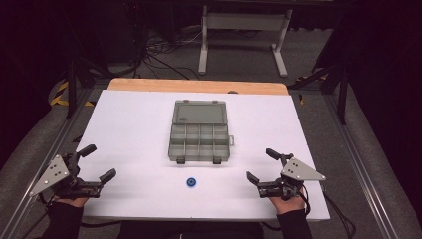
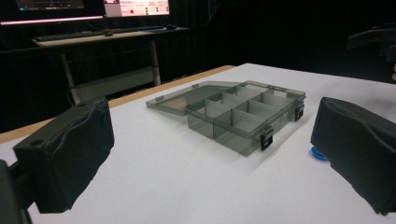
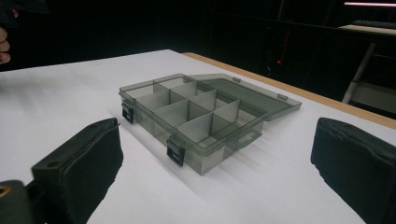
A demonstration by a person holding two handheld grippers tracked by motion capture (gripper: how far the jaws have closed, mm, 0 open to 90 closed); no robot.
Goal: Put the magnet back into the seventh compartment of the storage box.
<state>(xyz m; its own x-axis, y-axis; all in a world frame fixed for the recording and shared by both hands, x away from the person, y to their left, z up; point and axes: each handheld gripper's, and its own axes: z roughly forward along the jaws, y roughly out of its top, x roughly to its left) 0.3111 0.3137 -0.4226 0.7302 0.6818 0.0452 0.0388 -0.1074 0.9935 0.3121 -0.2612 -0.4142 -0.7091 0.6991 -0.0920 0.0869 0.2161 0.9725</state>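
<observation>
Two forearms in dark sleeves entering from the near edge of the table [image 1: 129, 119], one at each near corner. Left hand [image 1: 69, 200] wrapped around the rear of the left claw [image 1: 99, 162], near the table's left edge, jaws spread wide apart and aimed inward toward the table's middle, nothing between them; grey three-cornered plate on top, tilted outward. Right hand [image 1: 287, 201] gripping the right claw [image 1: 260, 164] near the table's right edge, mirrored pose, jaws likewise wide apart and empty, pointing inward and slightly forward. Both claws low over the table's surface, well apart from each other. Black padded jaws at either side of each claw's own view.
</observation>
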